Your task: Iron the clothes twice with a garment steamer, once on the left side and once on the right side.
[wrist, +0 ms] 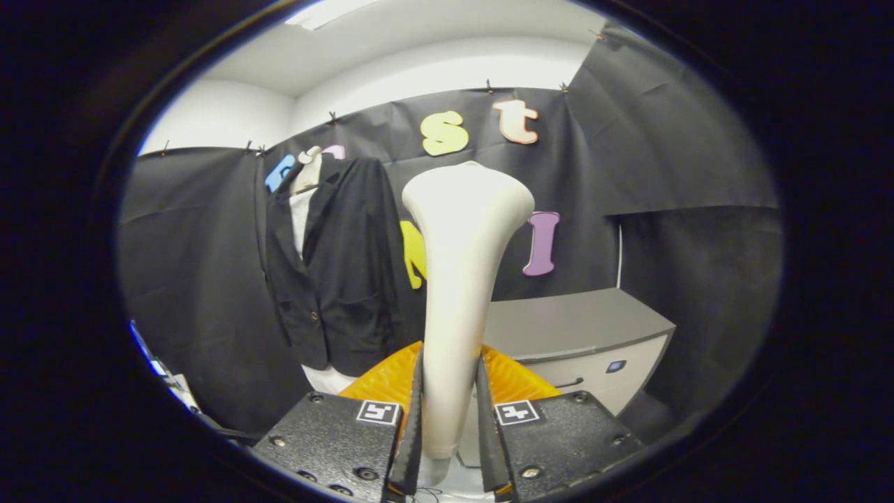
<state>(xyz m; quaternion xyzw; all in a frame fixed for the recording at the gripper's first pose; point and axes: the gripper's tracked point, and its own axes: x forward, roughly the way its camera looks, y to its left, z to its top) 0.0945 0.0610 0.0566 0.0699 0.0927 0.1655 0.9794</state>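
My gripper (450, 426) is shut on the handle of a cream-white garment steamer (461, 279), which stands upright between the fingers with its wide head at the top. A black jacket (342, 279) hangs on a white mannequin form (307, 175) ahead and to the left of the steamer, against the black cloth wall. A white shirt front shows at the jacket's collar opening. The steamer head is apart from the jacket, to its right.
A grey cabinet (594, 335) with a drawer handle stands beyond the fingers to the right. An orange ribbed part (384, 381) shows just behind the steamer's handle, above the fingers. Black cloth walls close the booth on all sides.
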